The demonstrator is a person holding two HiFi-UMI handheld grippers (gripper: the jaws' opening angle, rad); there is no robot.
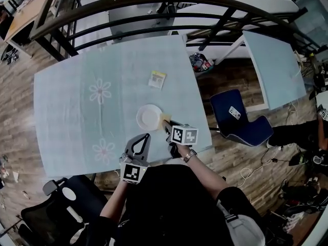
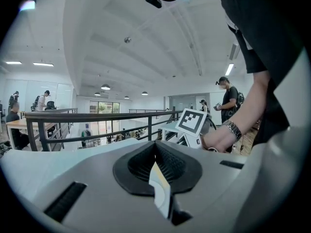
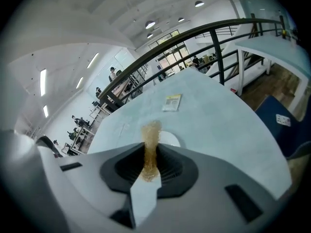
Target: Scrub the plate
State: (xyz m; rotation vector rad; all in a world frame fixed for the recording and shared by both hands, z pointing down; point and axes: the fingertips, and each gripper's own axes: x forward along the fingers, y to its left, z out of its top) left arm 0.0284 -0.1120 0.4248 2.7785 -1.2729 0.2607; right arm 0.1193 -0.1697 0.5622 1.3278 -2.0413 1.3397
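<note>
A white plate [image 1: 148,117] sits on the table's pale blue cloth [image 1: 77,106], toward the near right side. My right gripper [image 1: 168,125] is shut on a yellow-brown sponge [image 1: 165,118], which hangs at the plate's right rim. In the right gripper view the sponge [image 3: 151,136] stands edge-on between the jaws of the right gripper [image 3: 149,160], with the plate [image 3: 168,139] just beyond it. My left gripper [image 1: 146,137] hovers at the table's near edge, below the plate, jaws together and holding nothing. The left gripper [image 2: 156,165] points up over the table toward the railing.
A small yellow-and-white packet [image 1: 157,79] lies on the cloth beyond the plate, also seen as the packet [image 3: 172,102]. A dark railing [image 1: 154,4] runs behind the table. A blue chair [image 1: 241,119] stands right, a black chair [image 1: 66,199] near left, another table [image 1: 274,65] far right.
</note>
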